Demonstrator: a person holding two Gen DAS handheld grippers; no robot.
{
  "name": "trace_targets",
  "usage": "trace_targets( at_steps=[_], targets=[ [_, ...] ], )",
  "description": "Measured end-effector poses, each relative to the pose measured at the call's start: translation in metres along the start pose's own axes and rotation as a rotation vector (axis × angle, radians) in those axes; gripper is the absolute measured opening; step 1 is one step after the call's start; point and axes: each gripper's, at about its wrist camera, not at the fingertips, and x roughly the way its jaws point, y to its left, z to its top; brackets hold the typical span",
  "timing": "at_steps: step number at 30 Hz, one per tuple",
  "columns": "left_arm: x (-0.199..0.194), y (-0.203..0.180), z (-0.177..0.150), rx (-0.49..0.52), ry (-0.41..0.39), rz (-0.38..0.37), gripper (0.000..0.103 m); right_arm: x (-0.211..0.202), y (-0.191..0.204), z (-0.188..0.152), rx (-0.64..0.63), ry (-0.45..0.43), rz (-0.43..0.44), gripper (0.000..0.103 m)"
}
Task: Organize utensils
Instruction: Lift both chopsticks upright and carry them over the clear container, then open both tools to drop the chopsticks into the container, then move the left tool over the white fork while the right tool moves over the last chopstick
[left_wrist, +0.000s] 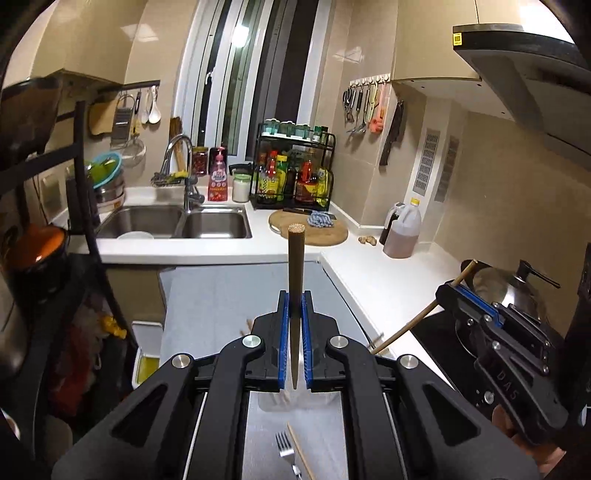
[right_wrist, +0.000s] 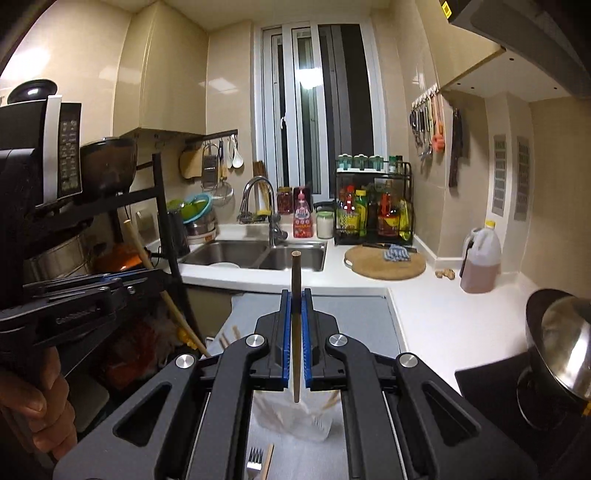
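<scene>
Since each tool (left_wrist: 295, 306) (right_wrist: 296, 306) is clamped on a thin brown wooden chopstick (left_wrist: 296, 266) (right_wrist: 296, 280), drop yours tip-first into the clear plastic holder (right_wrist: 295, 417) at bottom centre.

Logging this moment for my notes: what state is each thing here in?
left gripper: shut on a chopstick
right gripper: shut on another chopstick
fork: lying on the grey surface
clear container: chopsticks inside
sink: tap not running

Wooden chopstick (left_wrist: 295, 266), shiny steel sink (left_wrist: 177, 221), round wooden board (left_wrist: 317, 236)
</scene>
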Motion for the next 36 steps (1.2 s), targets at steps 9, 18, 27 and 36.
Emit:
trace_targets(
  at_steps=[9, 18, 27, 36],
  targets=[
    [0.106, 0.007, -0.034, -0.001, 0.173, 0.015, 0.007, 0.078, -0.015, -0.037, 0.011, 0.136, -0.004, 0.006],
    [0.073, 0.012, -0.045, 0.015, 0.113, 0.029, 0.035, 0.054, -0.021, -0.046, -0.016, 0.122, -0.082, 0.025],
    [-0.016, 0.015, -0.079, -0.011, -0.025, 0.061, 0.035, -0.049, -0.011, -0.076, -0.02, -0.054, -0.106, 0.025],
    [-0.036, 0.029, -0.195, -0.041, -0.004, 0.127, 0.035, -0.077, -0.001, -0.187, 0.05, 0.023, -0.09, 0.006]
  ],
)
